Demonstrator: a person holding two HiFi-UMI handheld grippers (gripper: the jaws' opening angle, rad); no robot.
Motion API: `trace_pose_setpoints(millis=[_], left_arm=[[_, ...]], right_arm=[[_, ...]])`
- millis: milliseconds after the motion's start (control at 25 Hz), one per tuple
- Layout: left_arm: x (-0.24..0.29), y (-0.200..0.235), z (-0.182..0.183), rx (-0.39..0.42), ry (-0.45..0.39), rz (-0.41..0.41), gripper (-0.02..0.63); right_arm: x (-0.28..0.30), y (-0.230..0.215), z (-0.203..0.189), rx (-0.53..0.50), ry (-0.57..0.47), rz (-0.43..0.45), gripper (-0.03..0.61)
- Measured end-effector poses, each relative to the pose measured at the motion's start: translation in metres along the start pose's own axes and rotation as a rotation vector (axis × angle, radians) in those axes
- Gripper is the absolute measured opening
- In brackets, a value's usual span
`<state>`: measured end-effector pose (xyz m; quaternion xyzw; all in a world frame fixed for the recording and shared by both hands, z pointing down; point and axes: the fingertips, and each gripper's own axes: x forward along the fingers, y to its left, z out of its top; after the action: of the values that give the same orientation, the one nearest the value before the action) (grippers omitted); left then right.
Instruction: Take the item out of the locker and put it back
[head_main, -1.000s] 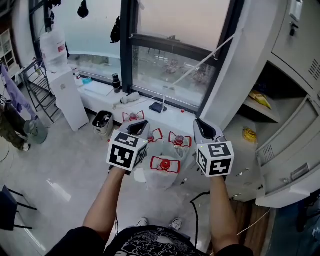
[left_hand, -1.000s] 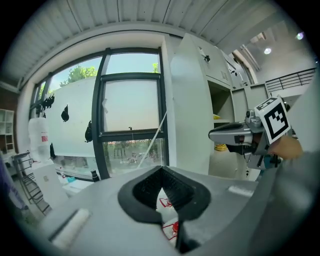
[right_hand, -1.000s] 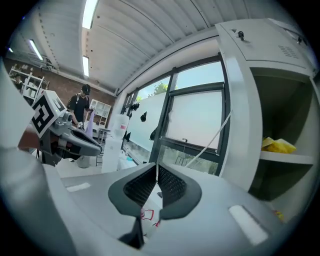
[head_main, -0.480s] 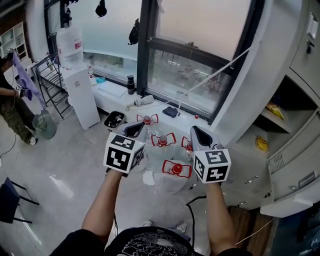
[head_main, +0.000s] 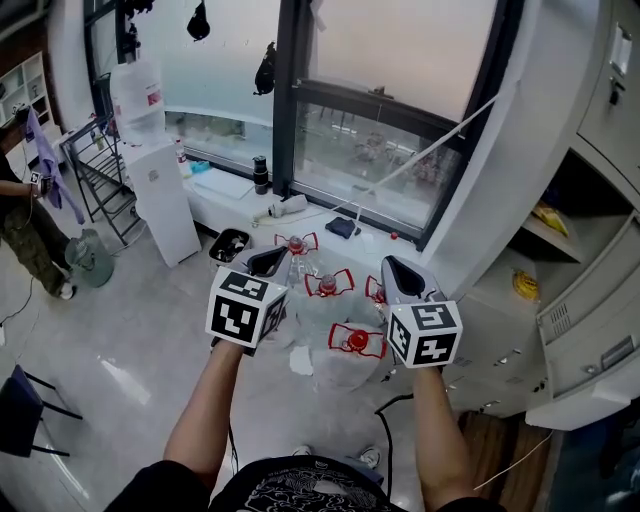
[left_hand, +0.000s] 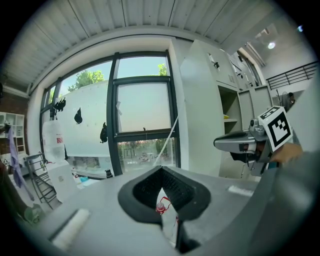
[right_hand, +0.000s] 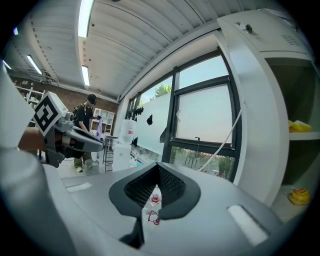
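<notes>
While locker (head_main: 585, 300) stands open at right, yellow packet (head_main: 545, 215) lies on its upper shelf, well right of both grippers; 2nd yellow packet (head_main: 511, 287) on shelf below. 2 forearms stretched forward, side by side, nearly level. Left gripper (head_main: 270, 260) jaws together, empty. Right gripper (head_main: 398, 270) likewise closed on nothing. Red-capped bottles (head_main: 355, 340) on floor between grippers.

The left gripper (left_hand: 160, 171) faces a dark-framed window (left_hand: 144, 95). Its black-padded jaws meet at the tips with nothing gripped. Through the narrow slit below the tips a red-capped bottle (left_hand: 161, 205) shows. The right gripper (left_hand: 220, 144) reaches in from the right, in front of an open locker (left_hand: 229, 120). A water dispenser (left_hand: 54, 155) stands at far left.
</notes>
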<state>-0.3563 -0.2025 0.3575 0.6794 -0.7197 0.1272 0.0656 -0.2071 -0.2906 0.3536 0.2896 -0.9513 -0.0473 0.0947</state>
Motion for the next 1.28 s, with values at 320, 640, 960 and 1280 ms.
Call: trace_pose_setpoints(millis=[320, 640, 960, 1280], left_arm=[[-0.001, 0.0, 0.0, 0.002, -0.001, -0.002, 0.002], [-0.003, -0.003, 0.001, 0.003, -0.004, -0.001, 0.002], [-0.006, -0.008, 0.002, 0.004, -0.005, -0.005, 0.002], [-0.01, -0.008, -0.001, 0.004, -0.007, -0.006, 0.002]], right_arm=[[-0.003, 0.002, 0.002, 0.006, -0.009, -0.001, 0.026], [-0.007, 0.002, 0.0, 0.012, -0.013, -0.001, 0.026], [-0.012, 0.005, 0.0, 0.008, -0.013, 0.003, 0.026], [-0.015, 0.011, 0.0, 0.004, -0.012, 0.006, 0.026]])
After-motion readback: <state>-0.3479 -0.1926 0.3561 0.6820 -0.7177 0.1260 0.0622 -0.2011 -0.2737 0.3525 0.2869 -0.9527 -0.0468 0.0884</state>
